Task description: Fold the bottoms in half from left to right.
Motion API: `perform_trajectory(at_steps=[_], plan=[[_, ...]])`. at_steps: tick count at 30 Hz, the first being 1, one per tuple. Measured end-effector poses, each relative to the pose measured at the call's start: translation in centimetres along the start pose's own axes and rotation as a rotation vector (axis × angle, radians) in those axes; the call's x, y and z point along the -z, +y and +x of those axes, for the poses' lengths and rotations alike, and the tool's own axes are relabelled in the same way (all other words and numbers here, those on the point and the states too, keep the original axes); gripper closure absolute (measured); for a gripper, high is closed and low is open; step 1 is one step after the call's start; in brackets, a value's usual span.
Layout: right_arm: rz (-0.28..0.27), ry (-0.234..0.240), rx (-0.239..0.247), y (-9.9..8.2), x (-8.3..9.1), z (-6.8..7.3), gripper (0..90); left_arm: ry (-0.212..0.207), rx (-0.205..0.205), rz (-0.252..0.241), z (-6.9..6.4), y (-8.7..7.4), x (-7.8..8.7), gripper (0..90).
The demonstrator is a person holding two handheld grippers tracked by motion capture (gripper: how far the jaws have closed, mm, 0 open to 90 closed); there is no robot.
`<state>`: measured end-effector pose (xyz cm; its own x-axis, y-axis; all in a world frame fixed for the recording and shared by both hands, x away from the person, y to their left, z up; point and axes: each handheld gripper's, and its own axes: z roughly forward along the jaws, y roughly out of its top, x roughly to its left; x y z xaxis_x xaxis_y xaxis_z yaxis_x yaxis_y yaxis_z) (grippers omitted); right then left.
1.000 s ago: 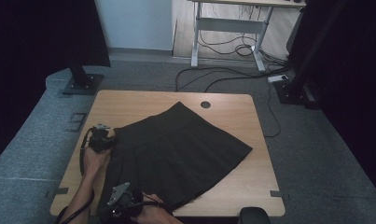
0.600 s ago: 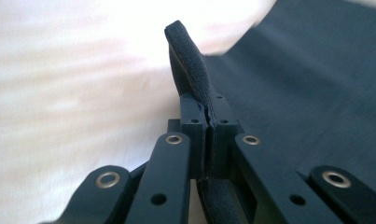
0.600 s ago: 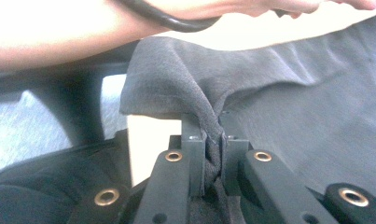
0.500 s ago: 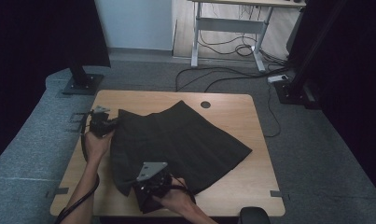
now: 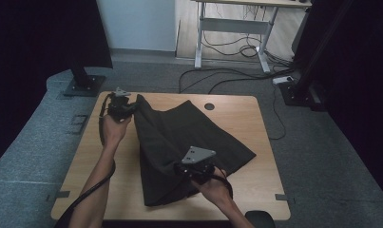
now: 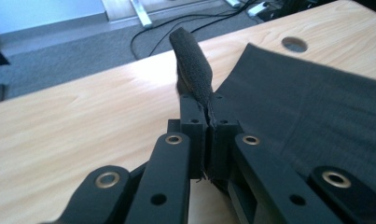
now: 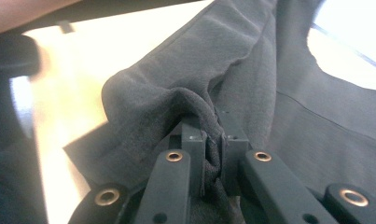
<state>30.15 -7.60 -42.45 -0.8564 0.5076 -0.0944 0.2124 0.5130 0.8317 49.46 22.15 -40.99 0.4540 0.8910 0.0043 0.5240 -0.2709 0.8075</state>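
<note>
Now I pinch the skirt [image 5: 179, 142] in 2 clamped grippers, left [image 5: 125, 107] and right [image 5: 189, 170], seemingly to turn it.

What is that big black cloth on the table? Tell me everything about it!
The black cloth looks like a soft, dark skirt of matte fabric with faint pleat lines. It lies mostly flat on the wooden table, rumpled where it is pulled. The left gripper pinches its far corner, lifting a small flap; the right gripper is clamped on a bunched fold near the front.
</note>
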Motion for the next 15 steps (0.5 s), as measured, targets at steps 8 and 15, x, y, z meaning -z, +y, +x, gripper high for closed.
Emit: perform_trajectory(at_steps=[8, 15], plan=[[0.001, -0.085, -0.059, -2.0, 2.5, -2.8, 83.9, -0.009, -0.055, -0.026, -3.5, 2.9, -2.8, 87.2], [-0.025, -0.132, -0.094, -2.4, 5.1, -4.4, 83.9, -0.035, -0.096, -0.058, -6.2, 5.9, -4.2, 87.1]])
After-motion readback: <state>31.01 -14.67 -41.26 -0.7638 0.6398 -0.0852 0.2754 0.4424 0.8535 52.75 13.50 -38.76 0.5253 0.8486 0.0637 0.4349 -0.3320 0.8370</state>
